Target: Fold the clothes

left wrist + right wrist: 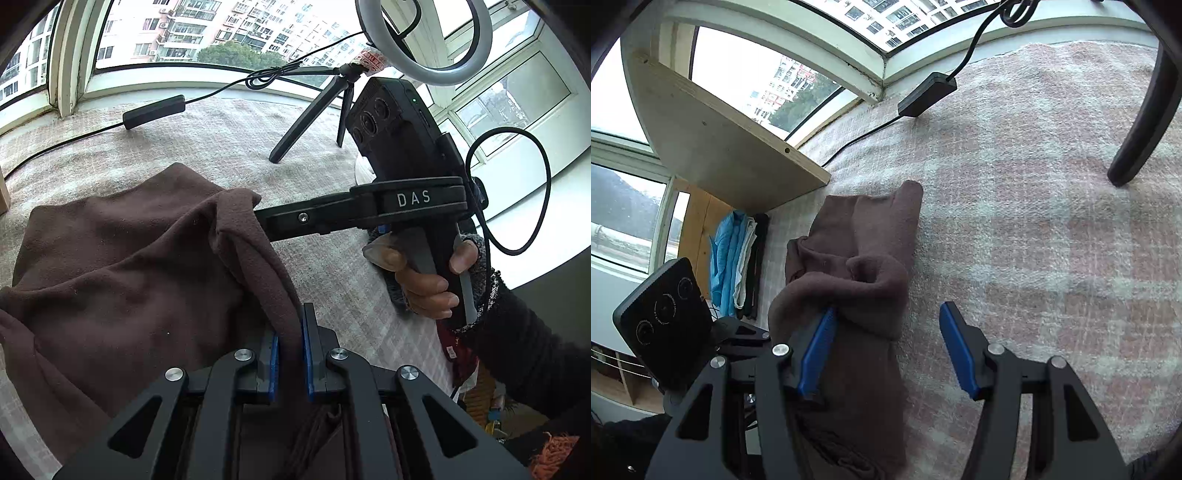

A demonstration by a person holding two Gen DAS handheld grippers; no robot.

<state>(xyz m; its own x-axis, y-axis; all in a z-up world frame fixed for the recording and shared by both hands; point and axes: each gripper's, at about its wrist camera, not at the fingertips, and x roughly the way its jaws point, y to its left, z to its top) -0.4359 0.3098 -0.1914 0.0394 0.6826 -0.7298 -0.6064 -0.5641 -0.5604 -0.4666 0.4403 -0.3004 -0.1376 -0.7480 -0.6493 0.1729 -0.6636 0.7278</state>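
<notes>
Left wrist view: left gripper (290,356) pinches the brown garment (122,251). Right gripper (886,350) stands spread, fold apparently just laid. Next: release left, smooth the stack.

The garment (857,251) lies on the blanket (1034,240); folded clothes (733,258) are left of it (under a board (713,136)). Tripod (314,114) w/ ring light (417,40) stands behind, adapter (153,112) left of tripod.
</notes>
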